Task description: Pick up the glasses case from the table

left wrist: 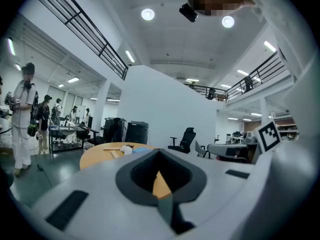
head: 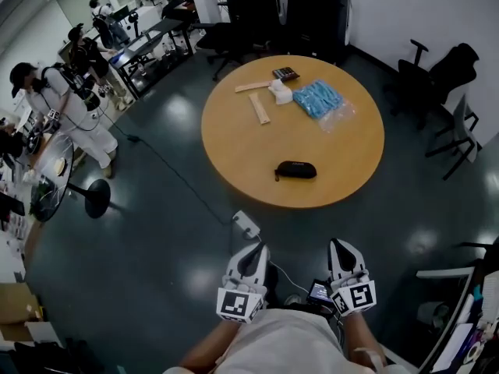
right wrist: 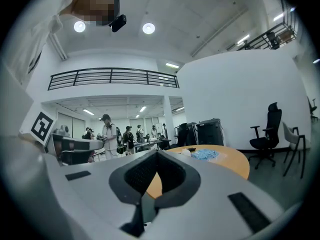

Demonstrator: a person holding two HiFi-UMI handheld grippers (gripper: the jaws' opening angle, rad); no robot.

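Observation:
The black glasses case (head: 295,170) lies closed on the near side of the round wooden table (head: 234,142), close to its front edge. Both grippers are held low by the person's body, well short of the table and over the dark floor. My left gripper (head: 253,249) points toward the table with its jaws together and nothing in them. My right gripper (head: 341,245) sits beside it, also shut and empty. In the left gripper view the table (left wrist: 97,153) shows beyond the closed jaw tips (left wrist: 160,152). The right gripper view shows the table (right wrist: 227,160) past its tips (right wrist: 158,153).
On the table's far side lie a blue plastic packet (head: 318,98), two wooden sticks (head: 259,107), a white object (head: 281,93) and a small dark device (head: 285,73). A white power strip (head: 246,224) with a cable lies on the floor. Office chairs (head: 437,76) stand right, people (head: 62,104) left.

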